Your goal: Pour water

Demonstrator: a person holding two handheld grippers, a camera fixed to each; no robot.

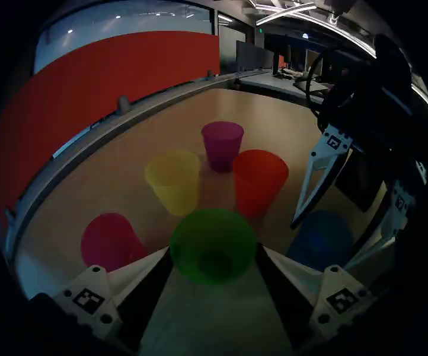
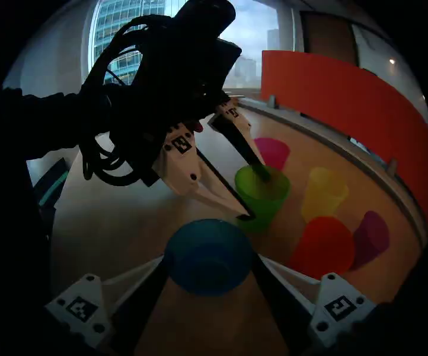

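1. The green cup (image 1: 213, 245) is sitting between the fingers of the left gripper (image 1: 213, 249), which are closing on its two sides, so this gripper is holding it; the cup is standing low over the wooden table (image 1: 261, 113).
2. The blue cup (image 2: 208, 256) is lying between the fingers of the right gripper (image 2: 209, 258), which are pressing against it on both sides.
3. Whether either cup is carrying water cannot be told.
4. Beyond the green cup, in the left gripper view, a yellow cup (image 1: 173, 181), a purple cup (image 1: 222, 144) and a red cup (image 1: 259, 181) are standing close together, and a pink cup (image 1: 110, 240) is standing off to one side.
5. Square black-and-white code tags (image 1: 88, 299) are showing on the fingers of both grippers; they are bearing patterns rather than words.
6. An orange-red partition (image 1: 113, 71) is running along the table's far edge.
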